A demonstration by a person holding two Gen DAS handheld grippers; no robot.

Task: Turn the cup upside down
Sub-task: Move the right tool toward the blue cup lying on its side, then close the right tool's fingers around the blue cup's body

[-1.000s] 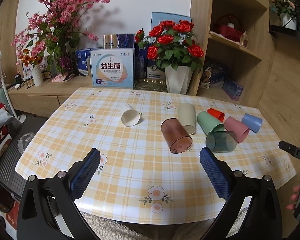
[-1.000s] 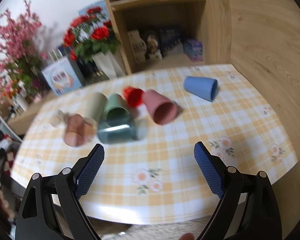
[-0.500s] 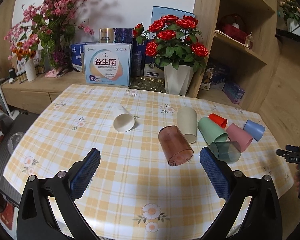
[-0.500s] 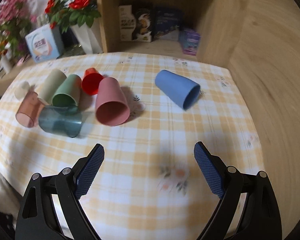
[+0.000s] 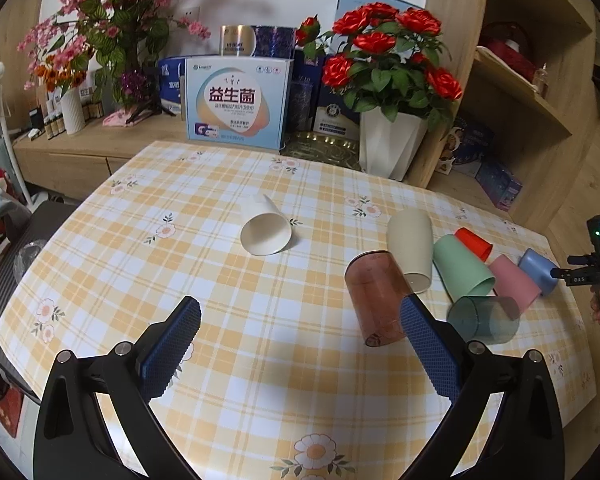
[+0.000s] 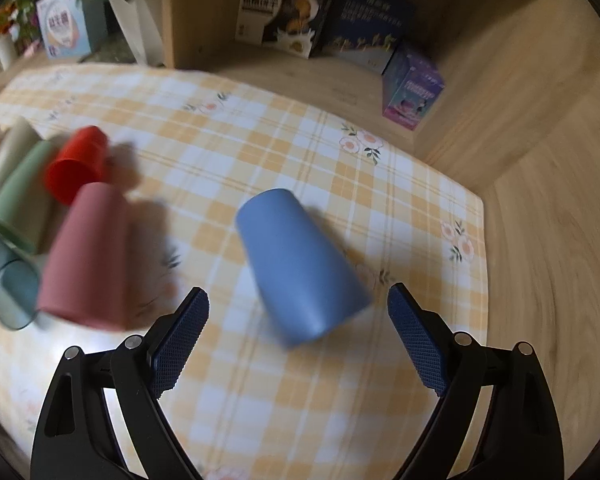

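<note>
Table (image 5: 112,264) under yellow-and-white plaid cloth with flower prints. White cup (image 5: 265,227) lies on its side alone near centre. At 3 o'clock of it, a cluster of cups, all on their sides: brown translucent (image 5: 374,294), beige (image 5: 411,246), green (image 5: 462,270), red (image 5: 474,242), pink (image 5: 514,282), teal translucent (image 5: 482,319), blue (image 6: 300,264).
</note>
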